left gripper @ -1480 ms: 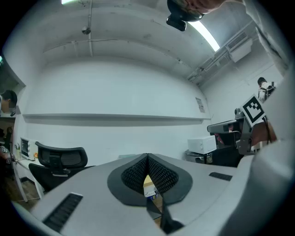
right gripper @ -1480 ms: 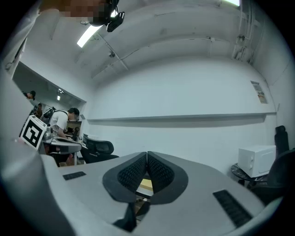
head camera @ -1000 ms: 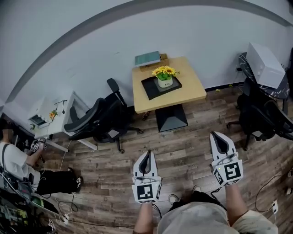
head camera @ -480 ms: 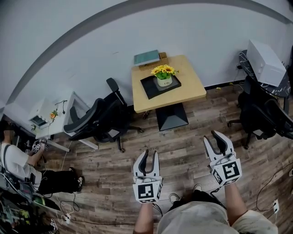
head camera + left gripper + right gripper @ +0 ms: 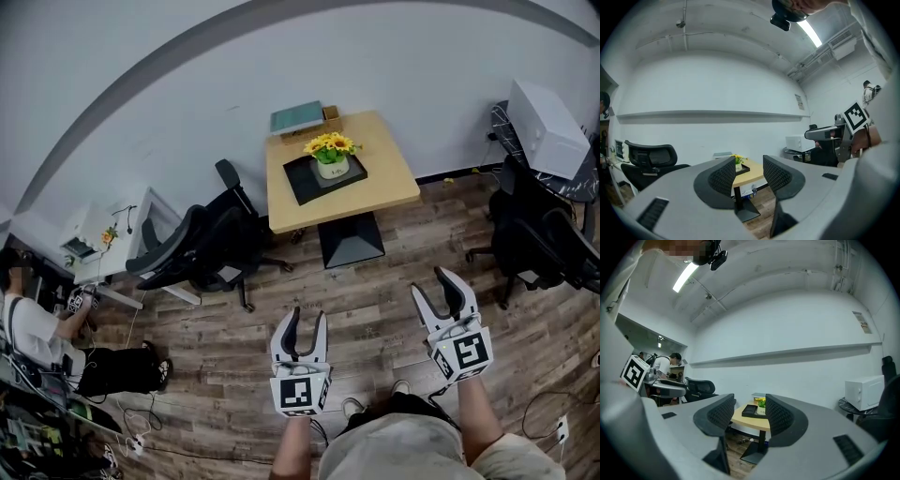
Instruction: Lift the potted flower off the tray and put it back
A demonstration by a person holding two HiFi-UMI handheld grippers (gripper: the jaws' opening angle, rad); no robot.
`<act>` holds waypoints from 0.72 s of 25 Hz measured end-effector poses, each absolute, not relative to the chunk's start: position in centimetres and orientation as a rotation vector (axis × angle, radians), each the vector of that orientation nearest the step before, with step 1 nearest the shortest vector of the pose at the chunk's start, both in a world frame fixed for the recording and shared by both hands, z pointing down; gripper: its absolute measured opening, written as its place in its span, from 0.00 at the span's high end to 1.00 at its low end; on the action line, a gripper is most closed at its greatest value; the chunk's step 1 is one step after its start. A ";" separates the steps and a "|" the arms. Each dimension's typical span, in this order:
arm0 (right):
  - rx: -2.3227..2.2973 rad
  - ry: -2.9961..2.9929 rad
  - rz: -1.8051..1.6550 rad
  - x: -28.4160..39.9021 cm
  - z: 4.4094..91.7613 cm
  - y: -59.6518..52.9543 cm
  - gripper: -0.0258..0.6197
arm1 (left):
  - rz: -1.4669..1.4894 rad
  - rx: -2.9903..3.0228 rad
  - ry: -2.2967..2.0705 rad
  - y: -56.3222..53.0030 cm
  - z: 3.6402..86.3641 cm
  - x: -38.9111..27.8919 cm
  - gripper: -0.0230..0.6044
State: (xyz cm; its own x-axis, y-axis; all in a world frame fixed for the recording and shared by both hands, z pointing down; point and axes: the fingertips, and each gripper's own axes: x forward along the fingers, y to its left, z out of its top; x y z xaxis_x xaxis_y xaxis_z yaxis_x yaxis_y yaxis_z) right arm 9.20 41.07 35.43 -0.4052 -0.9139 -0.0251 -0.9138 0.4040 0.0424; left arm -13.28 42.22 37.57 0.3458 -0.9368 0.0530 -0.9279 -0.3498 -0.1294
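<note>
The potted flower stands upright on the black tray, toward the tray's end nearer the wall. The tray lies on a pale wooden table, with a teal book behind it at the table's wall edge.

Only the head view shows the stretch of plank floor between the table and the grippers, with a black office chair to the table's left. The right gripper view alone shows the empty part of the tray beside the pot, between its jaws, and a white appliance to the right of the table. In the left gripper view one jaw hides most of the tray.

Both grippers are well apart from the flower, out over the floor and pointed level toward the table. The left gripper has just been opening; its jaws stand partly apart and hold nothing, and the flower shows far off in the gap. The right gripper has likewise just been opening. Its jaws stand about as wide and are empty, framing the distant tray and pot.
</note>
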 end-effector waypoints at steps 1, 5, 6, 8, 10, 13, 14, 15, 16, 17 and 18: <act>1.711 -2.631 -0.073 9.6 35.6 40.8 0.62 | -0.184 -2.513 1.744 42.0 37.6 -12.9 0.67; 1.698 -2.633 -0.066 12.0 36.1 39.7 0.62 | -0.174 -2.518 1.752 40.7 37.9 -10.6 0.67; 1.697 -2.634 -0.064 12.7 36.3 39.3 0.62 | -0.173 -2.516 1.755 40.3 38.0 -10.0 0.67; 1.698 -2.642 -0.057 13.9 36.5 38.6 0.62 | -0.177 -2.512 1.759 39.6 38.1 -8.9 0.67; 1.694 -2.653 -0.049 15.0 36.7 37.9 0.62 | -0.180 -2.510 1.770 39.1 38.2 -7.9 0.67; 1.677 -2.654 -0.033 16.5 37.2 37.3 0.62 | -0.193 -2.509 1.782 38.6 38.6 -6.6 0.67; 1.673 -2.653 -0.027 16.9 37.4 37.0 0.62 | -0.200 -2.509 1.782 38.4 38.7 -6.3 0.67; 1.670 -2.653 -0.022 17.1 37.6 36.8 0.62 | -0.208 -2.511 1.781 38.2 38.8 -6.0 0.67; 1.667 -2.652 -0.016 17.3 37.8 36.5 0.62 | -0.214 -2.512 1.783 38.1 38.9 -5.9 0.67; 1.666 -2.652 -0.011 17.5 38.0 36.3 0.62 | -0.217 -2.514 1.787 38.0 39.0 -5.8 0.67; 1.665 -2.652 -0.006 17.6 38.2 36.1 0.62 | -0.217 -2.516 1.792 37.8 39.1 -5.7 0.67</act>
